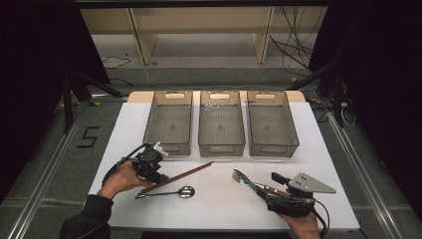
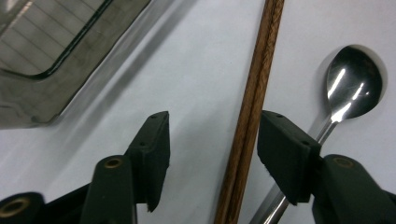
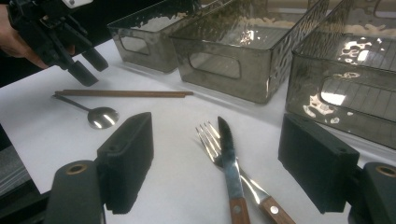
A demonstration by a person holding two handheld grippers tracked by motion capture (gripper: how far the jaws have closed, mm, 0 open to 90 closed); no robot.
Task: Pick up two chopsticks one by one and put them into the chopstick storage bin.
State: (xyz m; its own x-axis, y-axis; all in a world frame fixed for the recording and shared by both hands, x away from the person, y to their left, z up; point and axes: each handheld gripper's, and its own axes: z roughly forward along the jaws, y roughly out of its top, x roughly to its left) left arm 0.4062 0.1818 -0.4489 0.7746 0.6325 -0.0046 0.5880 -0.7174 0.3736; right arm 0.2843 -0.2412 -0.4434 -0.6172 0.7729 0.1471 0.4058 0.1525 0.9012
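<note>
we count three clear bins (image 1: 222,122) in a row at the upper middle of the high view, one pair of wooden chopsticks (image 1: 175,177), one spoon (image 1: 186,191), one fork (image 1: 240,177) and one knife (image 1: 266,187), all on the white counter (image 1: 219,204). at lower left our left tongs (image 1: 147,185) stand over the chopsticks; the left gripper view alone shows the sticks between the parted pads, untouched, with the spoon handle under one pad. at lower right our right tongs (image 3: 217,168) stand open. the right gripper view alone shows the knife blade lying across the fork.
</note>
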